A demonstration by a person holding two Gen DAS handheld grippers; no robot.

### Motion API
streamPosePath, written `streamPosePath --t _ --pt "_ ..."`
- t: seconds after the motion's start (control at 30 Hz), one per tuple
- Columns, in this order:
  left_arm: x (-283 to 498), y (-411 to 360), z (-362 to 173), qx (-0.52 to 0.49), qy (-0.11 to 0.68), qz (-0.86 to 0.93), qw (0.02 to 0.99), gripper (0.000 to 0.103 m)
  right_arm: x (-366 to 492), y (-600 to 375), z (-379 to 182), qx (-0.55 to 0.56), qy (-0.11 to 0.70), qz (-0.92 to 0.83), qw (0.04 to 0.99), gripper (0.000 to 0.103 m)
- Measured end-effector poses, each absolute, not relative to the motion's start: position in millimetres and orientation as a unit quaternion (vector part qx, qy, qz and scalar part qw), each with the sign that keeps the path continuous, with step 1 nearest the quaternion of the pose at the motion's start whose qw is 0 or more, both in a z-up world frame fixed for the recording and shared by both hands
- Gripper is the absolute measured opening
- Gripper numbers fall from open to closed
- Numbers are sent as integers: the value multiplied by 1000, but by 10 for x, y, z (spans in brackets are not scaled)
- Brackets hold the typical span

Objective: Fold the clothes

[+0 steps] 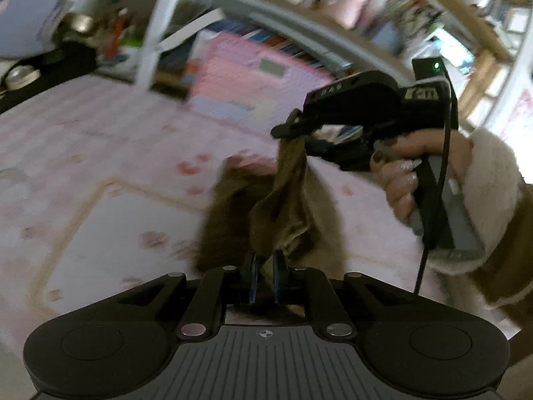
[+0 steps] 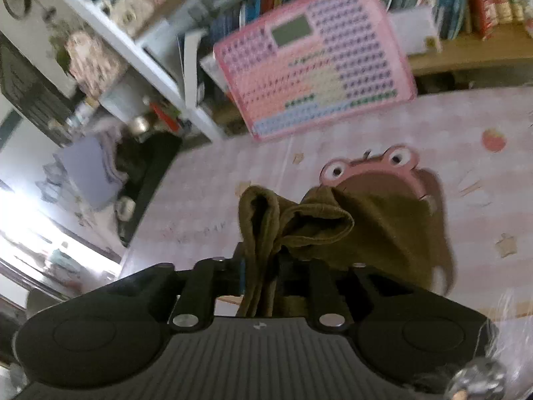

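An olive-green garment (image 1: 283, 213) hangs bunched above the pink printed sheet (image 1: 100, 140), stretched between both grippers. My left gripper (image 1: 266, 263) is shut on its lower edge, with cloth wedged between the blue pads. The right gripper (image 1: 289, 128), held by a hand (image 1: 416, 173) in a cream fleece sleeve, pinches the upper end up and to the right. In the right wrist view the garment (image 2: 383, 226) drapes in folds over and between the right gripper's (image 2: 263, 266) fingers and hides the tips. Both views are blurred.
A pink button board (image 2: 313, 63) leans against a white shelf frame (image 1: 156, 33) at the far edge of the sheet (image 2: 206, 200). Books (image 2: 483, 0) fill the wooden shelf behind. A pink frog print (image 2: 366, 163) lies under the garment. Dark clutter sits at the far left.
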State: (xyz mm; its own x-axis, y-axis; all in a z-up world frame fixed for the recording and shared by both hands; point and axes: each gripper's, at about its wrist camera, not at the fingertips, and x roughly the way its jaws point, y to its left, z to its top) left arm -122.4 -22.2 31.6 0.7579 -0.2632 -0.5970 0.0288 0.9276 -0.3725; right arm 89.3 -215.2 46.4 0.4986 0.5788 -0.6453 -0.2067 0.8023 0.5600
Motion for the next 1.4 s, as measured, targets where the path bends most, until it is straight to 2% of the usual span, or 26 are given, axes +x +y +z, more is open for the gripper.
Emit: streamPosePath --t 0.03,0.1,0.23,0.33,0.43,0.63,0.73,0.83,0.9,1.0,1.13,1.2,1.23,1.3,1.33,1.4 --pt "-1228 -135 291 -169 346 -74 920 16 905 -2054 396 209 450 234 836 36" --pt "-1206 17 276 -162 355 -67 918 24 893 -1928 311 219 452 235 832 41" --pt "-1087 260 282 -164 346 -84 920 48 718 -1925 412 233 414 233 849 53" --pt "-891 321 272 -171 344 -112 917 52 497 -2107 530 220 377 203 877 60" --pt "-669 301 249 -175 344 -143 911 64 203 -2336 565 189 355 151 903 67" --pt "-216 161 102 -196 359 -161 898 65 -345 -2686 314 166 366 74 913 70" --pt "5 87 19 -209 371 -157 891 61 -434 -2718 170 185 377 55 906 70" --pt "135 -15 -33 -198 384 -166 886 17 -450 -2682 89 195 380 48 903 69" --pt "37 -56 85 -177 352 -184 900 12 -441 -2643 80 194 381 49 903 69" --pt "-128 -58 256 -153 306 -201 918 12 -439 -2613 70 193 382 52 902 69" --pt "178 128 -222 -195 412 -146 878 21 -411 -2606 18 198 391 51 897 69" --pt "186 211 -261 -227 406 -152 872 22 -387 -2596 -8 197 398 52 894 69" --pt "169 220 -203 -229 398 -157 874 25 -375 -2589 -15 195 401 53 893 69" --pt "129 223 -94 -223 374 -169 884 41 -366 -2590 -14 194 401 54 893 69" --pt "113 234 -67 -219 365 -172 888 52 -360 -2597 -15 196 401 54 893 69" --pt "117 248 -51 -217 364 -168 890 54 -348 -2609 -25 199 402 54 892 69"
